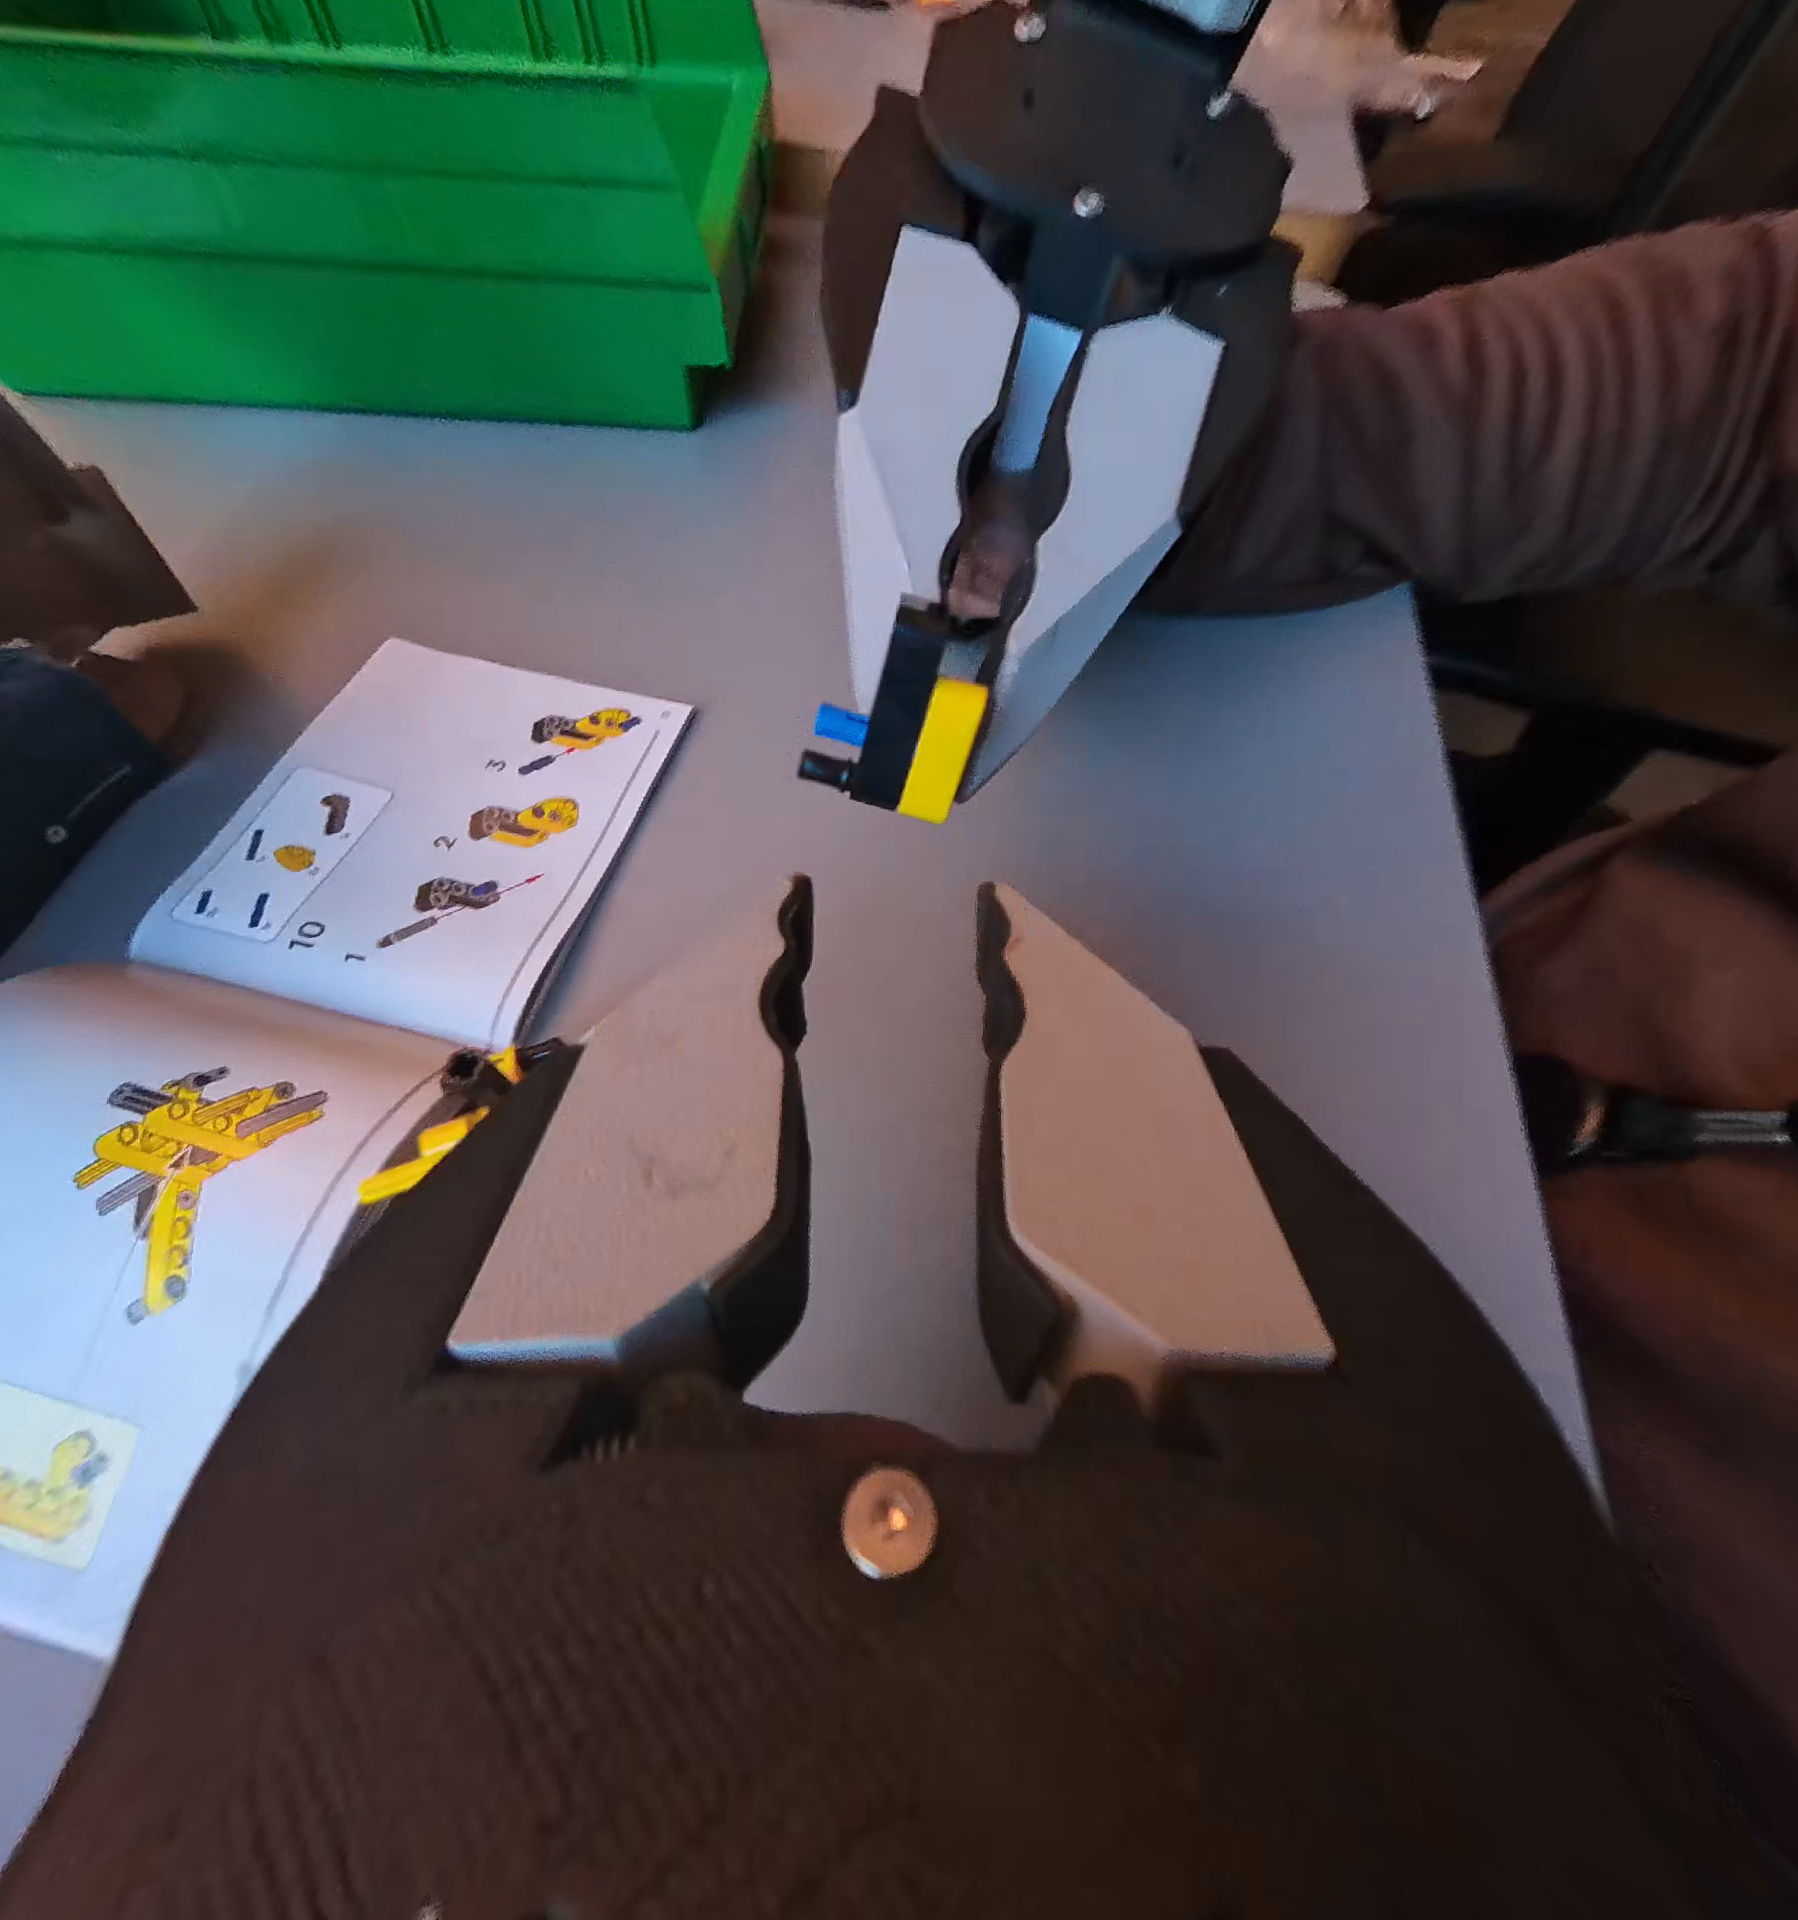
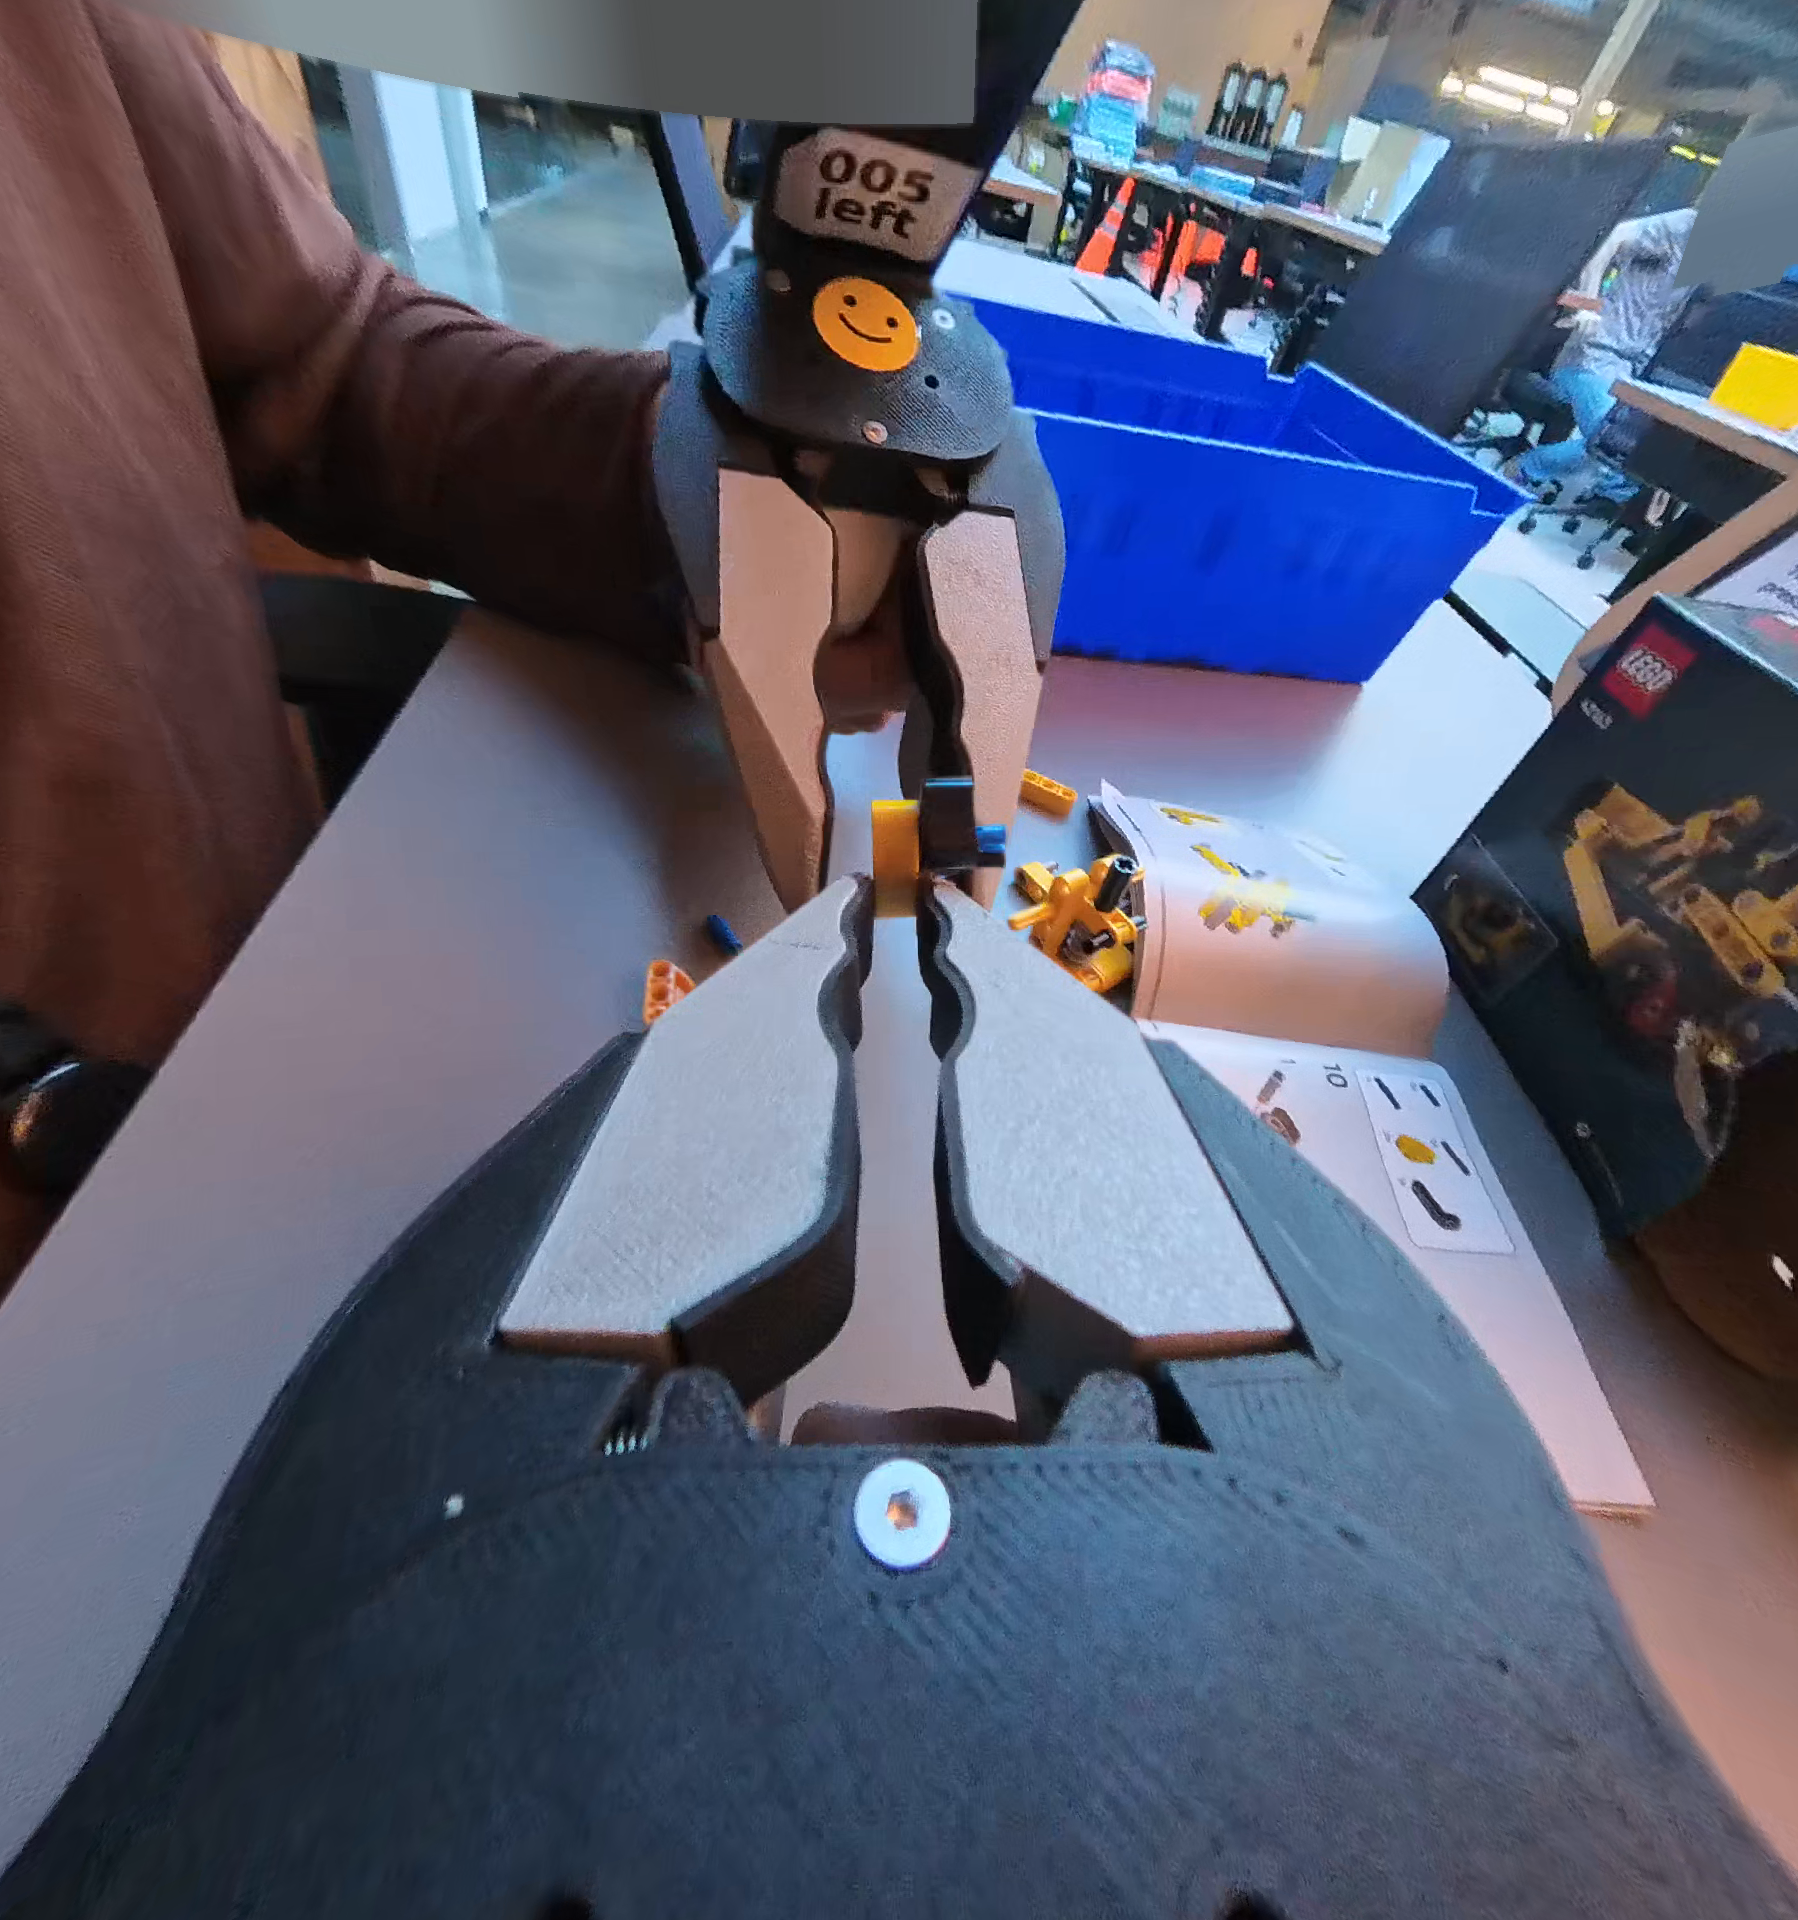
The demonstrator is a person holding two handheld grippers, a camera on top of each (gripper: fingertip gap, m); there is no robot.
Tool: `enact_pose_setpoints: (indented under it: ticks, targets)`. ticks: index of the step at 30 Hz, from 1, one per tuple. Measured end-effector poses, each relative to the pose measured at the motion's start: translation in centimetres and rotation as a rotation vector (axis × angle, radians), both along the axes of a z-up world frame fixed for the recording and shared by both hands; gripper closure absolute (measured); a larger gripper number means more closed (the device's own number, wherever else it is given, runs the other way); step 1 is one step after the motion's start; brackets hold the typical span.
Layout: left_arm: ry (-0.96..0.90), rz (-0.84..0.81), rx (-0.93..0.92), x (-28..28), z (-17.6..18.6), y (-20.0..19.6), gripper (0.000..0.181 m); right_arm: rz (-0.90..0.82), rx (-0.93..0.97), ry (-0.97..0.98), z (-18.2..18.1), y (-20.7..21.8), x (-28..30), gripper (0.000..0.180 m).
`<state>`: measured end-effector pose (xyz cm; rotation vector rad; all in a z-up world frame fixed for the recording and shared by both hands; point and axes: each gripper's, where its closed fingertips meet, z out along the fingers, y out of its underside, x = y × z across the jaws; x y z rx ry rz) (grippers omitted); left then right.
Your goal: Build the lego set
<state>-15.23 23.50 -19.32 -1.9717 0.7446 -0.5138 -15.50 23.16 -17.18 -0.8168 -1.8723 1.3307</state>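
Observation:
My right gripper [image 2: 897, 902] is shut on a small lego piece [image 2: 895, 852] with a yellow part and a black part, and holds it by one end above the grey table [image 2: 459, 935]. In the left wrist view this gripper [image 1: 962, 629] comes in from the top, and the piece [image 1: 921, 727] has a blue pin and a black pin sticking out to its left. My left gripper [image 1: 893, 904] is open and empty, pointing at the piece with a gap of table between them. It also shows in the right wrist view [image 2: 874, 769].
An open instruction booklet [image 1: 407, 831] lies left of my left gripper, with a part-built yellow assembly [image 2: 1082, 914] on it. A green bin [image 1: 355, 208], a blue bin [image 2: 1238, 520] and the set's box [image 2: 1653, 883] stand around. Loose pieces [image 2: 666, 982] lie on the table. The grippers are tip to tip, or close to it.

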Motion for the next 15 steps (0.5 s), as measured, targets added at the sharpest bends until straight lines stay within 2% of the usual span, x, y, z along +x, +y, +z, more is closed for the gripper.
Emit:
enact_pose_setpoints:
  ticks: [4, 10, 15]
  targets:
    - [0.006, 0.008, 0.007, -0.2, -0.1, -0.1, 0.153, -0.032, 0.039, -0.020, -0.6, 0.6, 0.3, 0.175]
    - [0.041, 0.035, -0.011, -0.6, -1.3, 0.3, 0.155, -0.030, -0.086, -0.018, 1.0, 1.9, 1.4, 0.175]
    - [0.051, 0.036, -0.030, -0.5, -2.1, 0.4, 0.155, -0.017, -0.092, 0.015, 1.7, 1.7, 2.0, 0.175]
